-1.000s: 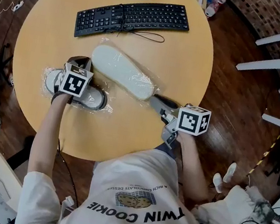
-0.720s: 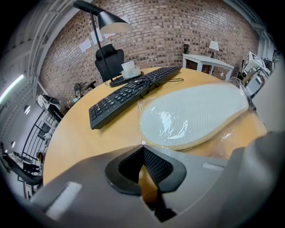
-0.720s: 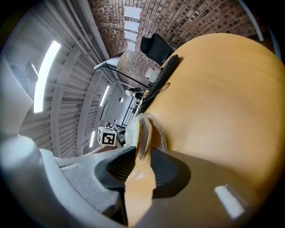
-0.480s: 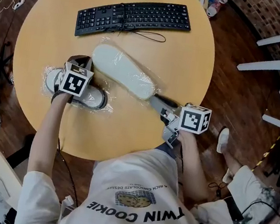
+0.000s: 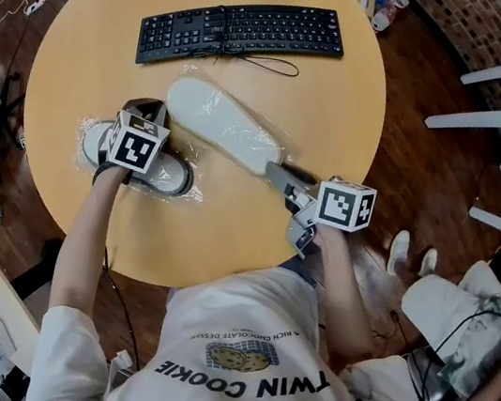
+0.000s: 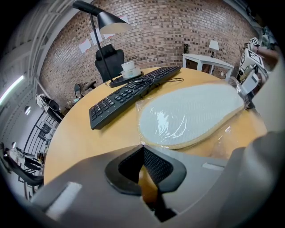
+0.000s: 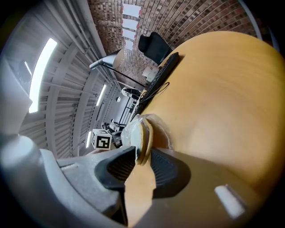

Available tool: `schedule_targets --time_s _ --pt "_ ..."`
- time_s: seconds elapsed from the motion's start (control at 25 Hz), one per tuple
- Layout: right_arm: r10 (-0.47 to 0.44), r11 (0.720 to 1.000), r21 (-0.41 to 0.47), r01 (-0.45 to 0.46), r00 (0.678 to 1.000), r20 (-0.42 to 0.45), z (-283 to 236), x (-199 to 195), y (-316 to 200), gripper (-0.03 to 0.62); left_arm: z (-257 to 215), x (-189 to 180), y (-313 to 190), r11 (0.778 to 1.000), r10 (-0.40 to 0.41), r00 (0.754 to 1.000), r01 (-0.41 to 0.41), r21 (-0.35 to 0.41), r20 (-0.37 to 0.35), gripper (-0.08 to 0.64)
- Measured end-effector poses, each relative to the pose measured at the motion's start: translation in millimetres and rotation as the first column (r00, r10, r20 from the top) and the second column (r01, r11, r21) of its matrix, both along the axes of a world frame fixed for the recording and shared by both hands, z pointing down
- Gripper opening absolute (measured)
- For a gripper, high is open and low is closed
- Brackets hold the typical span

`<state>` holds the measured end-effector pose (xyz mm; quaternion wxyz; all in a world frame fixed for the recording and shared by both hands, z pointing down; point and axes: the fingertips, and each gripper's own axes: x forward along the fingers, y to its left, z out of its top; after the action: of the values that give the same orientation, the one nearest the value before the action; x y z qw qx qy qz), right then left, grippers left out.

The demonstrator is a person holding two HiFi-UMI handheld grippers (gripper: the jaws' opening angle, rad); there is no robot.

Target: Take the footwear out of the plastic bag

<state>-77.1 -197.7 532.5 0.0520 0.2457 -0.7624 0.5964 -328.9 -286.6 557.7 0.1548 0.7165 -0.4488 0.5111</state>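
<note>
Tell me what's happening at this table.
A person works two hand-held grippers at a round table. The right hand-held gripper is clamped on the near edge of a pale slipper, sole up and wrapped in a clear plastic bag. The left hand-held gripper, jaws together, sits over a second bagged slipper beside it.

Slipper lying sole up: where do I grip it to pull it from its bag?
Take the thin sole rim at the near end of the slipper, coming in low from the edge of the table. It lies flat, so only the rim fits the jaws; the right gripper is clamped there.
</note>
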Motion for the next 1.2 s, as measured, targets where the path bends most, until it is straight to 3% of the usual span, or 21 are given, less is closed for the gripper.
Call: schedule_targets --time_s 0.4,0.76,1.2 --pt "0.067 0.998 -0.027 -0.064 0.988 0.137 -9 -2 -9 0.064 0 0 -4 1.000 -0.018 0.999 0.018 0.016 0.029 0.005" --pt "0.046 0.999 -0.007 -0.045 0.982 0.185 -12 8 13 0.064 1 -4 -2 0.998 -0.052 0.998 0.051 0.025 0.042 0.005" --pt "0.067 0.996 -0.070 -0.053 0.975 0.213 -7 26 49 0.060 0 1 -6 0.996 -0.086 0.995 0.084 0.032 0.049 0.005"
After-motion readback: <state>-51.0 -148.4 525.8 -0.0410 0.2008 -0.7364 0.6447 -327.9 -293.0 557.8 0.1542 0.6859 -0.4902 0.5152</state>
